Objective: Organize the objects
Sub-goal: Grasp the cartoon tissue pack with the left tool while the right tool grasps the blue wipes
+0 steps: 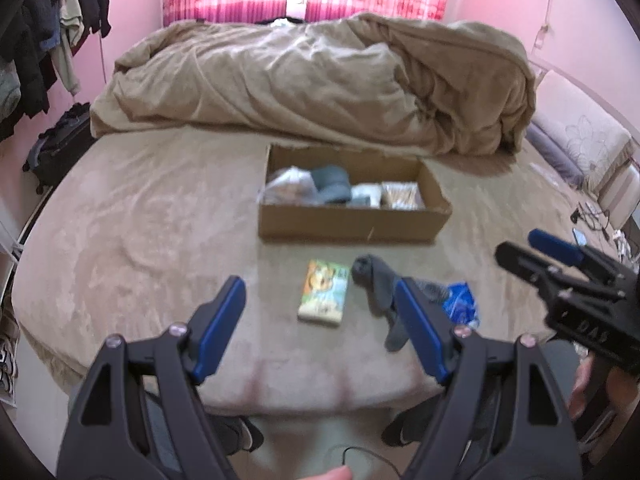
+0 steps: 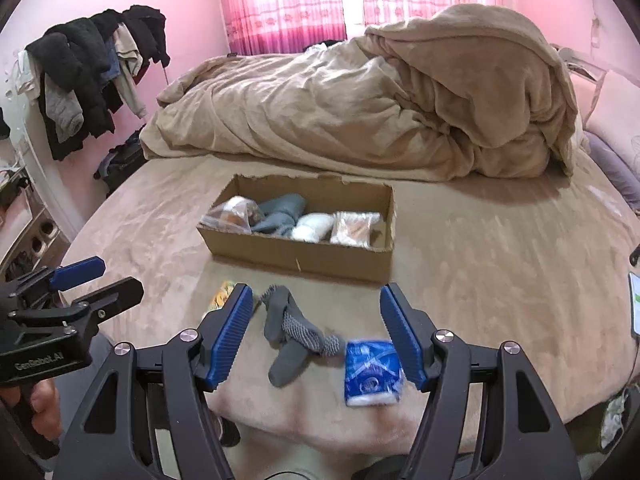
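A cardboard box [image 2: 296, 254] is seen on the bed [image 2: 500, 272], in front of a heaped beige duvet [image 2: 360, 120]. Inside it, a clear plastic bag [image 2: 234, 214], a rolled grey-blue cloth [image 2: 280, 210], a white bundle [image 2: 314, 227] and a clear packet [image 2: 354, 227] are lined up from left to right. Nearer the edge of the bed, three things are left outside the box: a small illustrated card pack [image 1: 324, 298], a grey sock [image 2: 286, 336] lying crumpled just right of it, and a blue-and-white tissue pack [image 2: 372, 374] just right of the sock.

The left hand-held gripper [image 1: 320, 320] is held above the bed's near edge with its blue pads spread wide and nothing between them; the card pack is seen in the gap, apart from both pads. The right hand-held gripper [image 2: 316, 334] is likewise kept wide apart and empty, with the sock and tissue pack seen between its pads, untouched. Each tool is carried on a black handle gripped by a hand [image 2: 40, 400].

Dark clothes [image 2: 92, 76] are hung on a rack at the left, and pink curtains [image 2: 280, 4] are drawn behind the bed.
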The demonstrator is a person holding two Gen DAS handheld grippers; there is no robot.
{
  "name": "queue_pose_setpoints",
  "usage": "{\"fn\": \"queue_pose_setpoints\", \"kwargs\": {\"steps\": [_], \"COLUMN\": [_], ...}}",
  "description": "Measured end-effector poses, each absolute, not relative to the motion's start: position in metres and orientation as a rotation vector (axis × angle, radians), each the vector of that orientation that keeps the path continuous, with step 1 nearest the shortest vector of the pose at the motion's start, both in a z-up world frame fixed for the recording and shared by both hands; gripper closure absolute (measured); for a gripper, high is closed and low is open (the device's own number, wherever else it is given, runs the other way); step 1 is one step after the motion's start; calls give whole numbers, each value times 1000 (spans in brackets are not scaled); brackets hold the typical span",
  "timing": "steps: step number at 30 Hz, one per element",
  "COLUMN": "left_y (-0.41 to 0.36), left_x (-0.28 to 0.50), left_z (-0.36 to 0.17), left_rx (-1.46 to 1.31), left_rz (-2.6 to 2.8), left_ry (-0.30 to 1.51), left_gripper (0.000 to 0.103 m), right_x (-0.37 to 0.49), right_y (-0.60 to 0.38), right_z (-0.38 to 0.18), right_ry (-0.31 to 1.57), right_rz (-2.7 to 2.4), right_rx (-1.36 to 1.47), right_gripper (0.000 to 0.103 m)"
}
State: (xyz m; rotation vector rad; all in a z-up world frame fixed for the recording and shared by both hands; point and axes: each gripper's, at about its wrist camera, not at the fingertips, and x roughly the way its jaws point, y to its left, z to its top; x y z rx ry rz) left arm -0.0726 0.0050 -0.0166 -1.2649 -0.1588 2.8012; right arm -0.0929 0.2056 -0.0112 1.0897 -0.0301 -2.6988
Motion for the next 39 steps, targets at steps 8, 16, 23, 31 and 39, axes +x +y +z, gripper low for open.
{"fn": "queue_pose_setpoints", "kwargs": {"steps": [8,16,23,31,39], "left_y": [3,5,7,15,21], "left_x": [-73,-85,-101,-127,-156], "left_z": [-48,-73,-98,-125,-152], "left_rx": [-1365,-1433,-1481,-1483,-1490], "left_rz": [2765,2735,2712,2684,2641], "left_ry": [-153,-158,-129,-46,-27], "left_gripper": [25,25,25,25,32], "right_x": [-89,-94,-109,-122,-130], "right_y": [212,221,231,236,235], "right_z": [-35,-62,-99,-135,-156], "right_ry": [-31,-44,-44,-45,-24], "right_rz": [-2670,-2652,-2631,-2592,-2579], "right_rx": [1161,1239,1338,1430,1463], "right_gripper": [34,34,34,34,34]}}
